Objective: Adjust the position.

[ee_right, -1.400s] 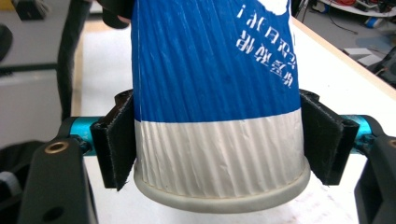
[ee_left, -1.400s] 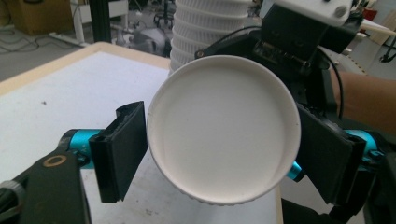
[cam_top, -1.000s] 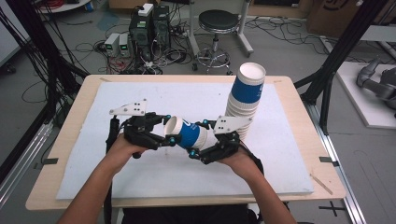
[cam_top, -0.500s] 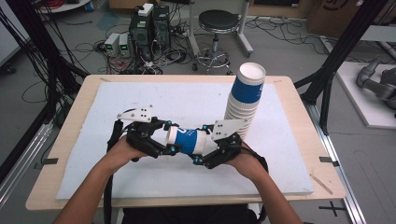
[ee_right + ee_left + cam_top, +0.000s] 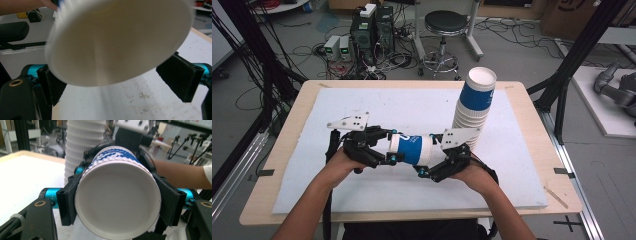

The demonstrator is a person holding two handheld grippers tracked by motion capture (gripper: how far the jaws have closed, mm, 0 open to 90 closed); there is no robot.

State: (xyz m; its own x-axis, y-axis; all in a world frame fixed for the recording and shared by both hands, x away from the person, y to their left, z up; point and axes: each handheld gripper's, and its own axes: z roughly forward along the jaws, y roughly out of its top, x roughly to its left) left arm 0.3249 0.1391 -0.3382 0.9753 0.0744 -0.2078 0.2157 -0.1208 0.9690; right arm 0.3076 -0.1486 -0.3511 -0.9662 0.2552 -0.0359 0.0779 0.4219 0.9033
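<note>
1. A blue-and-white paper cup (image 5: 414, 149) lies on its side in the air above the white mat (image 5: 512, 190), near the middle of the mat and a little toward its near edge, stretched level between the two grippers.
2. The left gripper (image 5: 379, 150) has its two black jaws clamped on the cup's narrow base end; in the left gripper view the pads press against both sides of the cup (image 5: 117, 197), whose closed white bottom faces the camera. Its jaws have just been closing, with the cup between them.
3. The right gripper (image 5: 443, 162) is at the cup's wide rim end. In the right gripper view its jaws stand wide apart (the right-hand pad has a plain gap to the rim), and the open mouth of the cup (image 5: 117, 42) sits between them, blurred. Its jaws have just been opening; whether the left-hand pad touches the cup I cannot tell.
4. A tall stack of cups (image 5: 473, 107) stands upright on the mat toward its far right corner, just behind the right gripper, topped by a blue-banded cup.
5. The mat covers most of the wooden table (image 5: 557, 150).
</note>
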